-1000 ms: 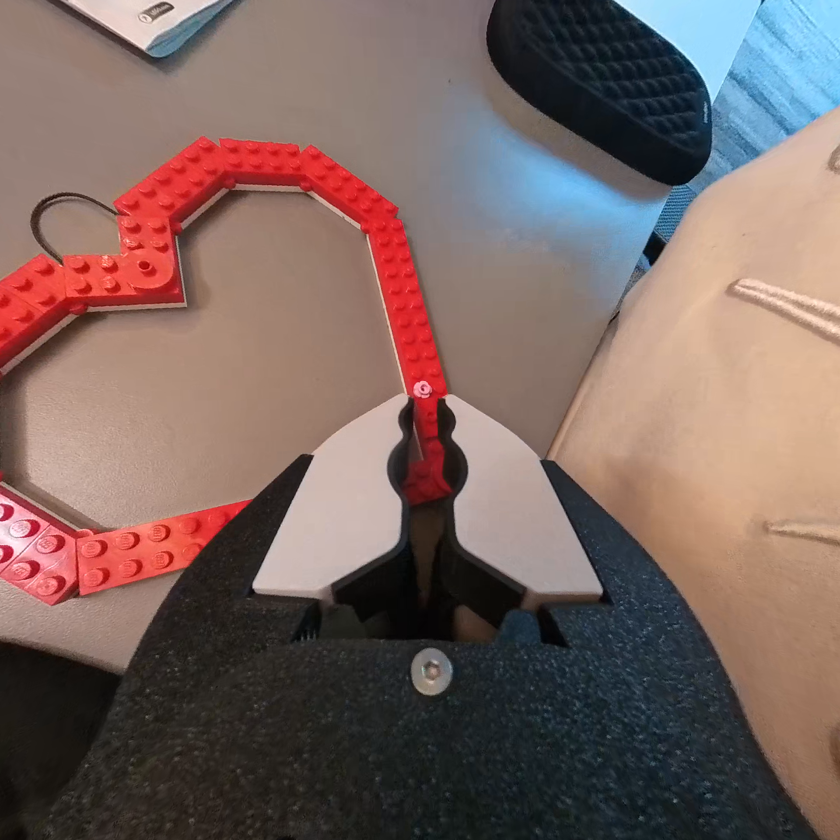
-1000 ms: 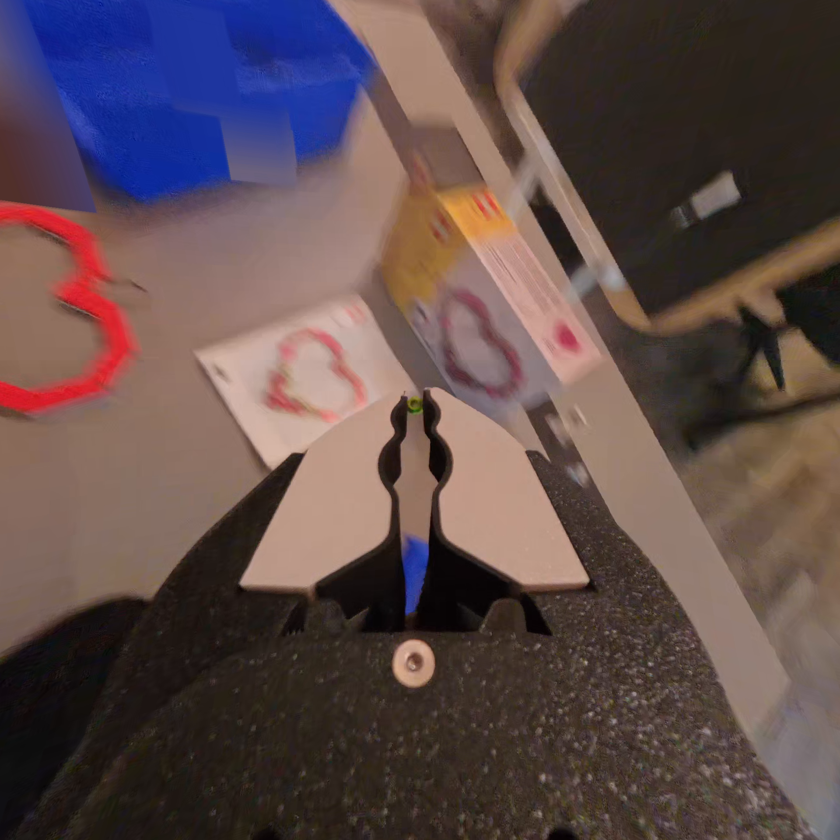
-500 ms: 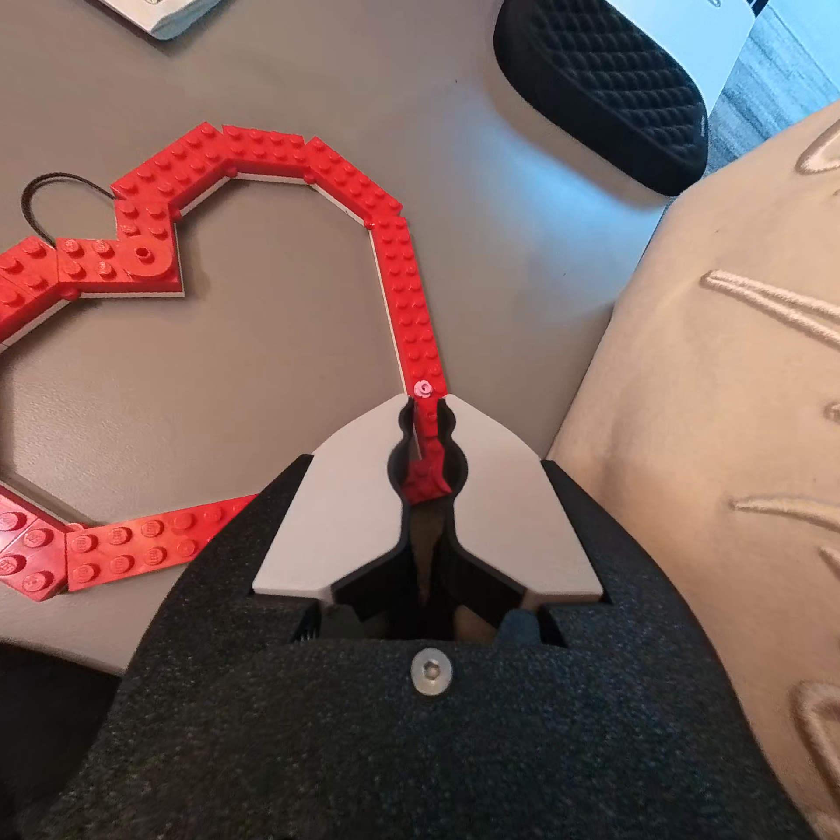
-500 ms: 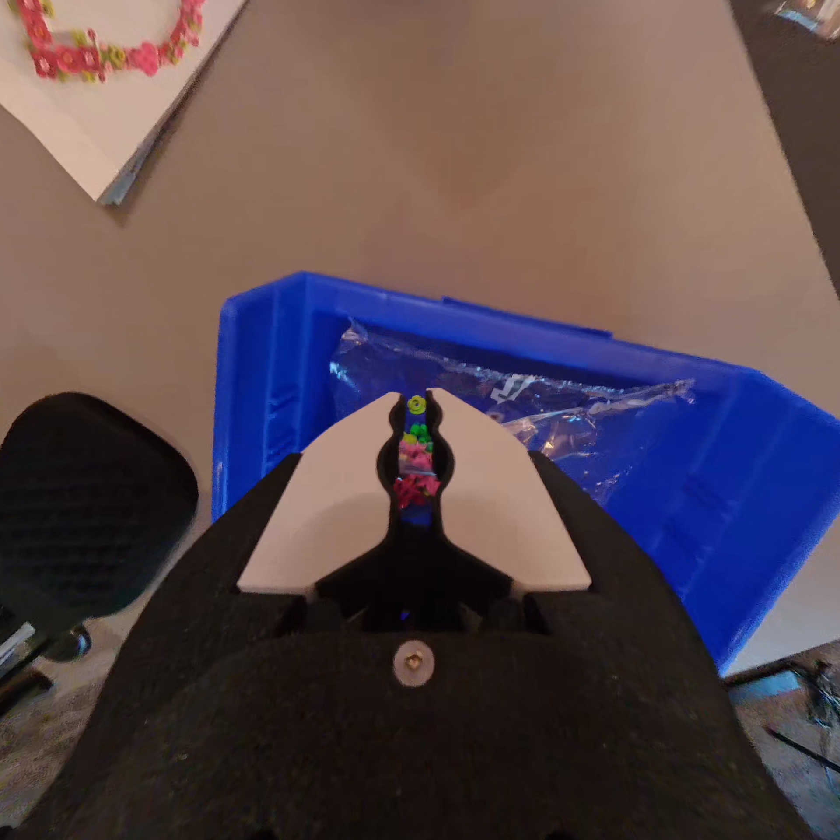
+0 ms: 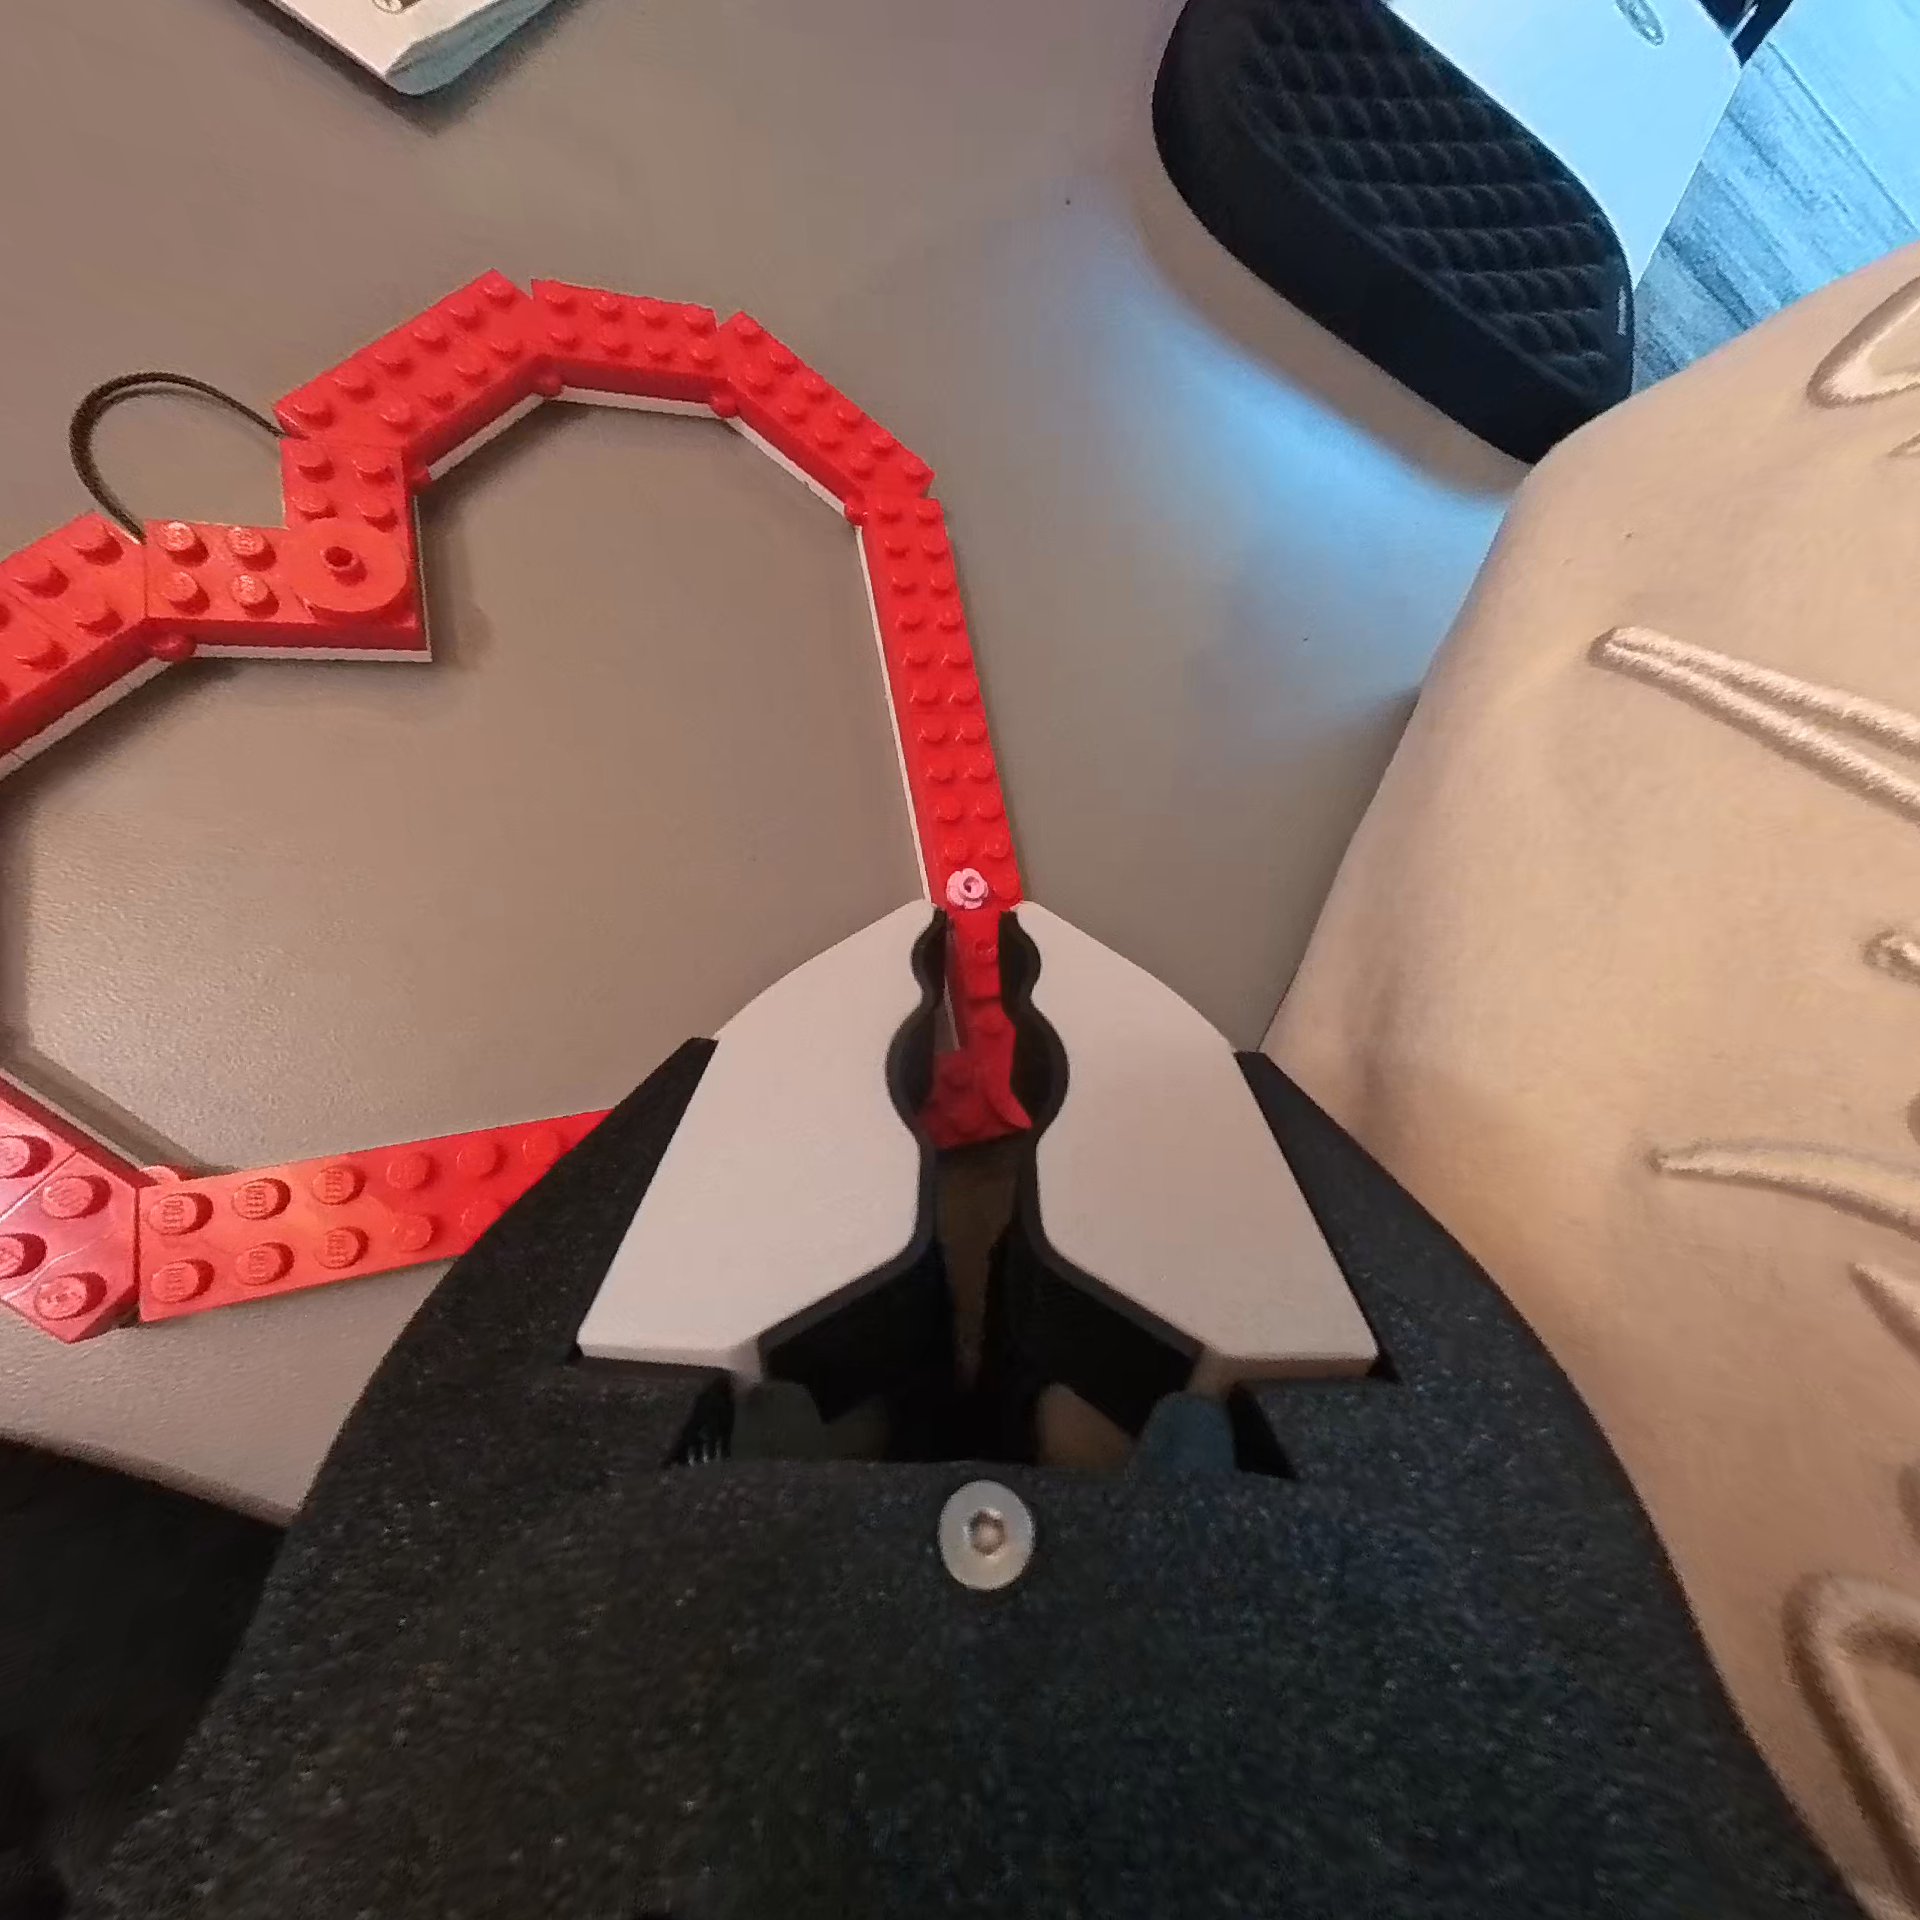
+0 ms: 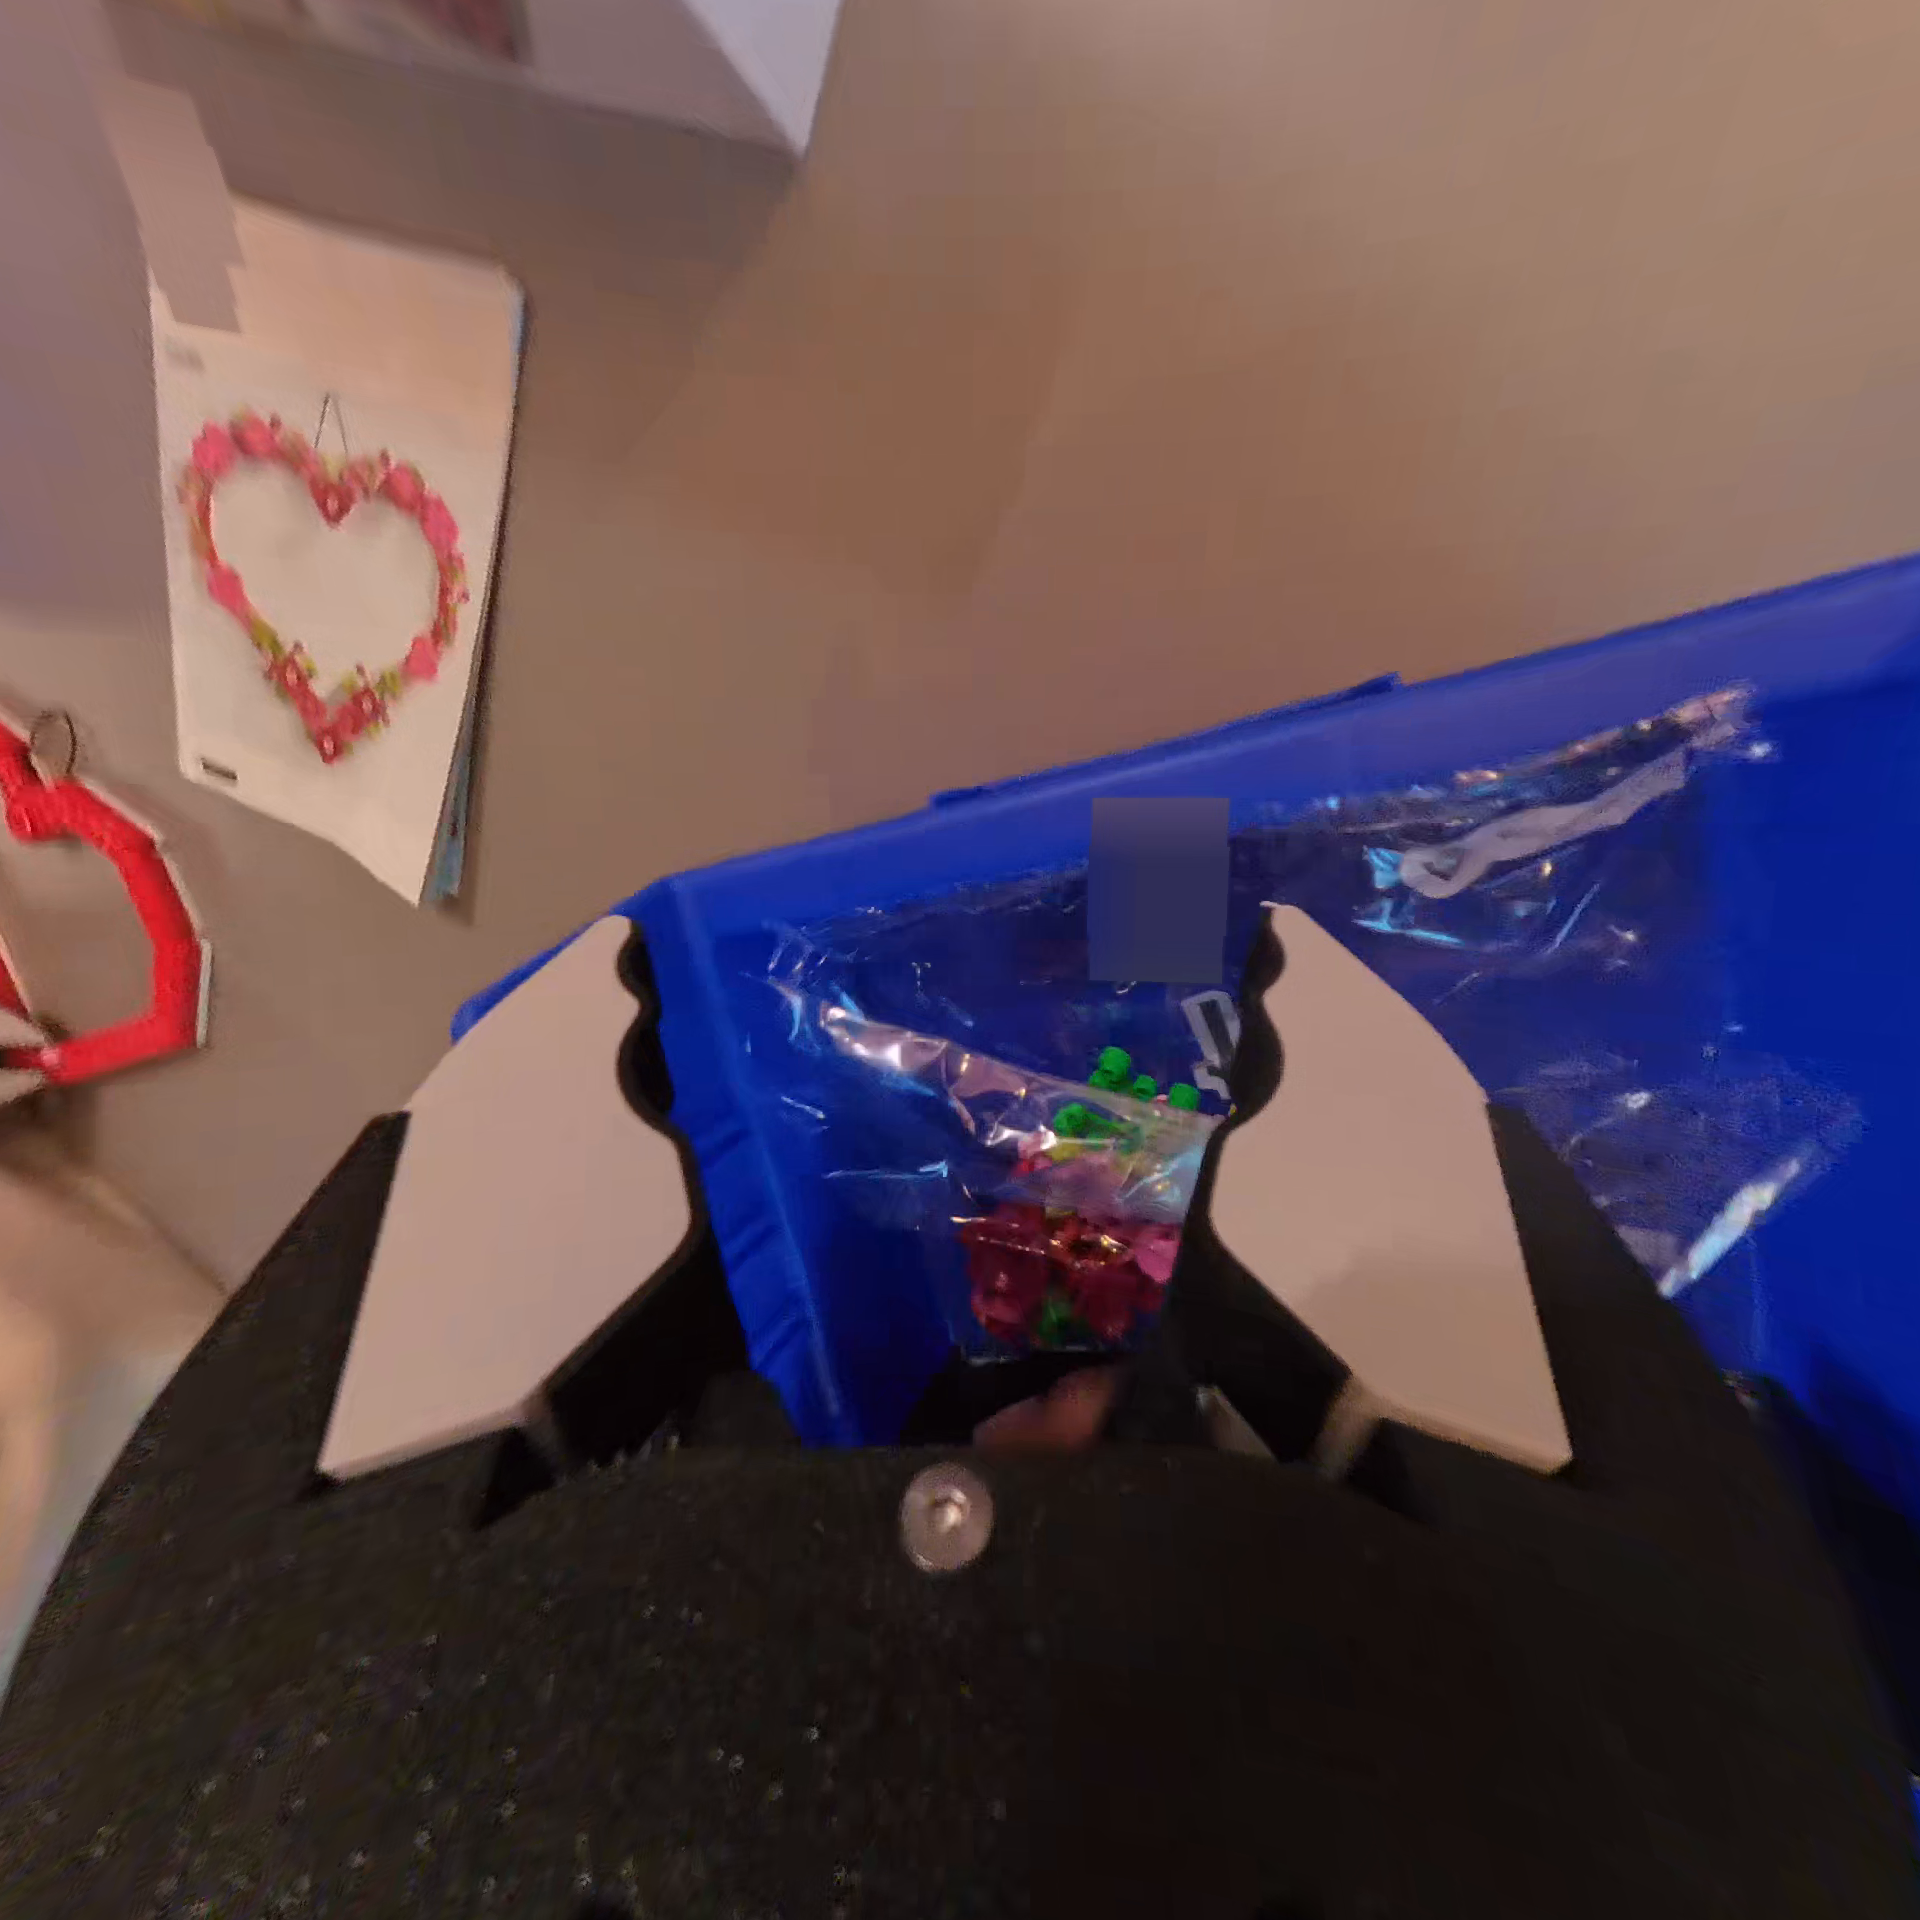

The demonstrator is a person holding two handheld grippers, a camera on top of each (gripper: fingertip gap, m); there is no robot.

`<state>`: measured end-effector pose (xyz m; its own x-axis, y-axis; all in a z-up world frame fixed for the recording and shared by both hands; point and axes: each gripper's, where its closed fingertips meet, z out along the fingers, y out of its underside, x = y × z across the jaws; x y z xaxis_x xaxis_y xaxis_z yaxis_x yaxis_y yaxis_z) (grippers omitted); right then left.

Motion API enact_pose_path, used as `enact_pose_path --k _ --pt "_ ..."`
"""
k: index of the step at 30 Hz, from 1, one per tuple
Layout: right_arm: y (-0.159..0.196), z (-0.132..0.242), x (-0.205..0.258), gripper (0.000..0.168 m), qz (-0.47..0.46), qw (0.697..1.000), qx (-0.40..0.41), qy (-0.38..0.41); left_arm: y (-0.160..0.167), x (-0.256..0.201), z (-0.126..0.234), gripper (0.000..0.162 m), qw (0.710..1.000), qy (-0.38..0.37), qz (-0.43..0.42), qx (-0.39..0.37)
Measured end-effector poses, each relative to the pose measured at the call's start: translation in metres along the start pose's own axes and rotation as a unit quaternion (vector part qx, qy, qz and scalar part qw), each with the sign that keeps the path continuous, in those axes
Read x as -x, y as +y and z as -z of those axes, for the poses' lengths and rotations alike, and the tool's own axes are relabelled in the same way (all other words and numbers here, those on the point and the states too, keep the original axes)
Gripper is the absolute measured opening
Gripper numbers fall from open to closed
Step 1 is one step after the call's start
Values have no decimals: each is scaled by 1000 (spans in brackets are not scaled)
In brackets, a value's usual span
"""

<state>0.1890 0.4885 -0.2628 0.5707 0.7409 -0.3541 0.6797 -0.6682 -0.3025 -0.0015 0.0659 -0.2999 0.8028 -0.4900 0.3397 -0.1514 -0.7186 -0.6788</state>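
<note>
A red brick heart frame (image 5: 623, 353) lies flat on the grey table. My left gripper (image 5: 975, 920) is shut on the frame's lower right end, and a small pink flower stud (image 5: 969, 886) sits on the frame just past the fingertips. My right gripper (image 6: 945, 925) is open wide above a blue bin (image 6: 727, 1039). In the bin lies a clear plastic bag (image 6: 1091, 1195) of small green, pink and dark red pieces, right under the open jaws. Part of the red frame (image 6: 145, 914) shows at the left edge of the right wrist view.
A booklet (image 6: 332, 582) with a flower heart picture lies on the table left of the bin; its corner shows in the left wrist view (image 5: 436, 42). A black mesh chair part (image 5: 1382, 208) and a beige cloth (image 5: 1662, 935) lie to the right of the frame.
My right gripper swung over to the blue bin and opened wide; the small green piece it held at its tips is gone. My left gripper kept its grip on the frame and shifted slightly.
</note>
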Motion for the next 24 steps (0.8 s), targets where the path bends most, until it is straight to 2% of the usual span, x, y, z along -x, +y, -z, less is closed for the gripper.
enact_pose_path --k 5,10,13,14,15,17,19,21,22,24 --pt "-6 3 -6 125 -61 997 -33 19 1 0 0 9 1000 -2 -3 -1" --pt "-21 16 9 143 -54 995 -85 16 0 -1 0 9 1000 -4 -5 -3" --pt "-23 22 12 139 -39 995 -93 27 -2 -1 0 9 1000 -7 -12 -12" --pt "-26 27 14 131 -31 993 -107 35 -5 -2 2 10 1000 -12 -13 -21" --pt "-32 34 24 113 -8 990 -133 36 -9 -1 7 10 999 -17 -13 -34" --pt "-47 48 83 88 103 971 -214 -29 -16 1 16 10 998 -23 -10 -57" --pt "-36 49 169 80 243 929 -254 -118 -19 3 27 12 998 -35 -10 -60" --pt "2 26 247 69 366 882 -227 -193 -14 4 33 15 998 -44 -20 -41" --pt "27 7 280 55 417 858 -201 -225 -11 6 33 16 998 -49 -26 -36" --pt "75 -35 337 43 494 809 -158 -278 -6 1 28 16 998 -48 -32 -25"
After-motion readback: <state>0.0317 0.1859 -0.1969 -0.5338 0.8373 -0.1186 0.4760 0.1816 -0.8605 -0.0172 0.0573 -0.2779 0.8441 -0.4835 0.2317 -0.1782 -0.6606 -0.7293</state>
